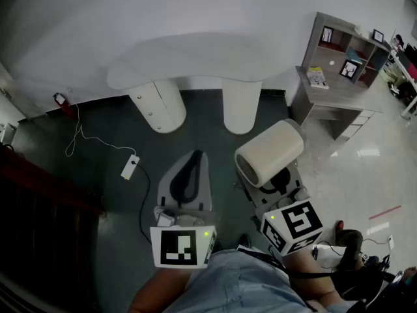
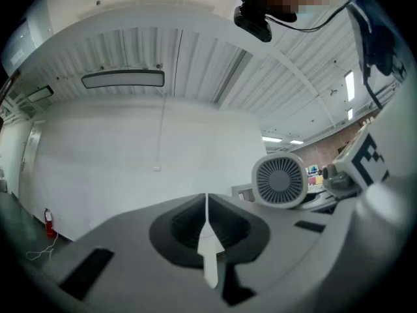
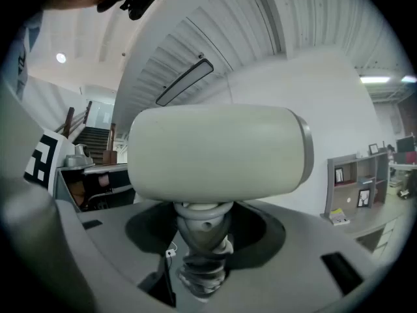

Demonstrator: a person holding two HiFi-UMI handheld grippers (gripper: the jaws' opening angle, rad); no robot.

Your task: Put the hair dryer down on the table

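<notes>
The hair dryer [image 1: 268, 152] is held in the air at the lower right of the head view, above the dark floor and well apart from the white table [image 1: 182, 57] at the upper centre. It is pinched by its handle in the right gripper [image 1: 277, 178], with the cream barrel lying crosswise above the jaws. The left gripper [image 1: 194, 158] is carried beside it, its jaws pressed together on nothing.

The grip is taken low on a narrow handle with the bulky barrel overhanging. A tilt or slip of the dryer in the jaws is judged likely if the gripper is swung or lowered sharply. The barrel is rounded, so a roll toward the table's curved edge could follow if it is released there rather than well in on the top.

A white power strip [image 1: 130, 166] lies on the floor at centre left, and a dark cable is seen running from it toward the person. Whether it is the dryer's cord cannot be told; if so, a snag or a tug could be caused as the table is reached.

Two white cylindrical pedestals [image 1: 158, 104] stand under the table. A grey shelf unit [image 1: 342, 57] stands at the upper right, clear of the way.
</notes>
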